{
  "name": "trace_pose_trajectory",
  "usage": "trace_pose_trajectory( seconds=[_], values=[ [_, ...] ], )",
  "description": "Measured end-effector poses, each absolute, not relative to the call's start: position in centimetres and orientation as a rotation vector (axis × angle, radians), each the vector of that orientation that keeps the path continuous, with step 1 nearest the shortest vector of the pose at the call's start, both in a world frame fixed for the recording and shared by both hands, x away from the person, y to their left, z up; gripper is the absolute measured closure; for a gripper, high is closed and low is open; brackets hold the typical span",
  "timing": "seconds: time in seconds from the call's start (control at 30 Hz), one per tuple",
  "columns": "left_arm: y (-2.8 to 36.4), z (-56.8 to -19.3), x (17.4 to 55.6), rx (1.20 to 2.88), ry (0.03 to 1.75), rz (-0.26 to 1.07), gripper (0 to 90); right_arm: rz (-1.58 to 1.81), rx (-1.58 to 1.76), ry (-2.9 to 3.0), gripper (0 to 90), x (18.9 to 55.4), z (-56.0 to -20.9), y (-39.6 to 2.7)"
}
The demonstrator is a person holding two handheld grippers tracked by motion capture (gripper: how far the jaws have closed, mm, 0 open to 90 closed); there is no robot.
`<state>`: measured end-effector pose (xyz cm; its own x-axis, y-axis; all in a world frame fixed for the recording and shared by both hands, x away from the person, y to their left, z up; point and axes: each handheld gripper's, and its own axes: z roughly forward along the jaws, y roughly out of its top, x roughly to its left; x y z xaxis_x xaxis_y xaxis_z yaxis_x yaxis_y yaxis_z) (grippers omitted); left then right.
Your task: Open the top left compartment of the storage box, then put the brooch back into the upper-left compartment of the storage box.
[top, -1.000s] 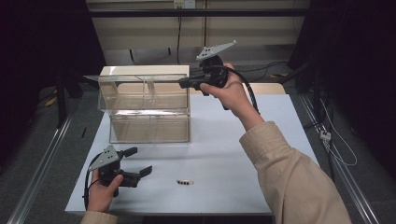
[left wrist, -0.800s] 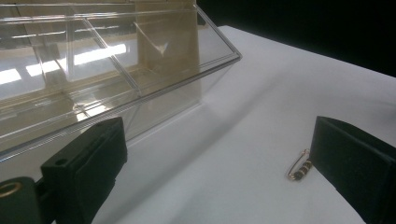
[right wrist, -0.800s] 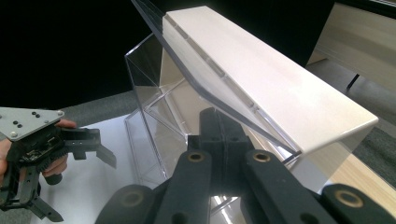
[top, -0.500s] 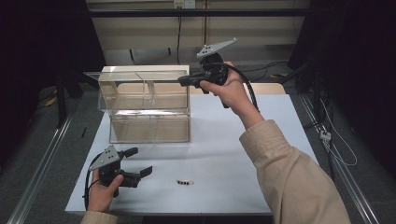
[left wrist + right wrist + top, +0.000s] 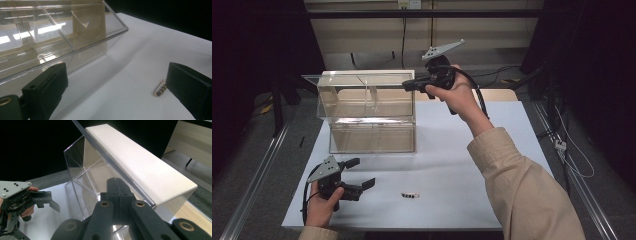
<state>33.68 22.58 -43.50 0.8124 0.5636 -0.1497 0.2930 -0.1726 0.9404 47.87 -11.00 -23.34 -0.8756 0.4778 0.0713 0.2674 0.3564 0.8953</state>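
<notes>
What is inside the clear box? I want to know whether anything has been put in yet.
The clear box shows bare compartments split by clear dividers, with nothing lying in them. Glare covers part of the floor. The safety pin lies outside on the table.

A clear acrylic box (image 5: 372, 117) with a cream-white back panel (image 5: 140, 167) stands on a white table (image 5: 472, 165). Both grippers (image 5: 361, 173) (image 5: 408, 86) are black with grey three-cornered plates. A gold-toned safety pin (image 5: 160, 88) carries dark beads. The person's sleeve (image 5: 522, 185) is beige; the surroundings are dark.
</notes>
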Motion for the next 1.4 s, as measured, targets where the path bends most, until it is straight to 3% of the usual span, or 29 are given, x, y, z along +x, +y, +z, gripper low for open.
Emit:
trace_pose_trajectory(
  seconds=[0.5,0.93,1.17,1.4],
  values=[
    [22.4,-43.4,33.7,1.783,0.652,0.259,3.9,1.530,0.678,2.413,90.0,47.8,-23.3,-11.0],
    [20.4,-43.0,33.8,1.832,0.597,0.165,3.5,1.528,0.678,2.410,90.0,47.9,-23.4,-10.8],
    [18.4,-43.1,34.1,1.885,0.554,0.092,12.6,1.526,0.679,2.411,90.0,47.9,-23.5,-10.7],
    [16.4,-43.6,34.3,1.980,0.508,-0.005,27.7,1.532,0.676,2.409,90.0,47.9,-23.5,-10.4]
  ],
)
